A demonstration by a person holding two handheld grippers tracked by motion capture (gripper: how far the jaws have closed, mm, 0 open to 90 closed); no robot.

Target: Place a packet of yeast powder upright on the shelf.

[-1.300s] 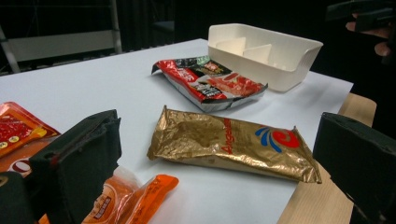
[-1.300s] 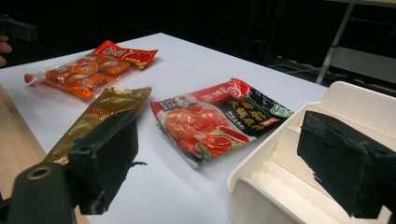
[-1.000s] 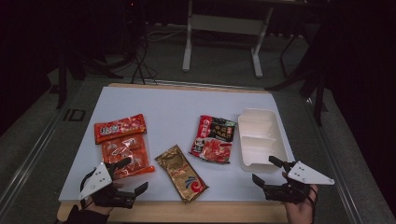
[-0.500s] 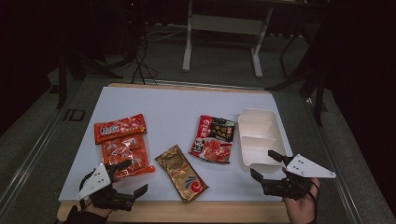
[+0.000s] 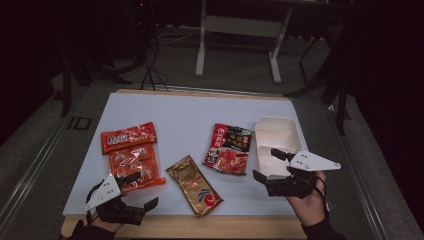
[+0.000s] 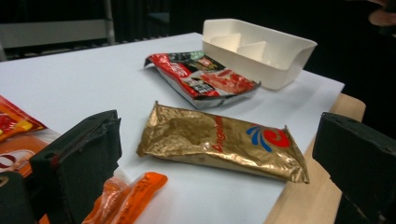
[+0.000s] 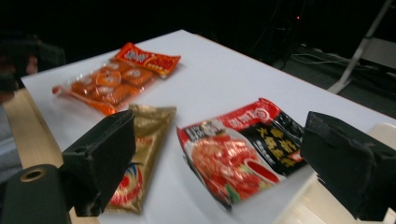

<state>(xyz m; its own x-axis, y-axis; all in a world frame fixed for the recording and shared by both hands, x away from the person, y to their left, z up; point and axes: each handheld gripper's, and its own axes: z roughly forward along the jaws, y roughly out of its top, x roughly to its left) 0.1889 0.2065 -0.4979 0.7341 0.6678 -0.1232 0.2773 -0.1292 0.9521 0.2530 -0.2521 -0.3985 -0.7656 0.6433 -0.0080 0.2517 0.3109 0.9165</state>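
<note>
We hold the left gripper (image 5: 141, 191) with jaws apart at the table's near edge, beside the orange snack pack (image 5: 132, 157) and the gold packet (image 5: 194, 185), while our right gripper (image 5: 268, 166), jaws also apart, hovers at the white divided tray (image 5: 276, 134) next to the red-and-black packet (image 5: 229, 148).

The noodle packet (image 5: 229, 149) is lying just left of the divided tray (image 5: 276, 145), seemingly touching it. The foil packet (image 5: 195, 185) is sitting nearer the table's (image 5: 185, 112) front edge, leftward; the snack bag (image 5: 132, 155) is lying farthest left.
</note>
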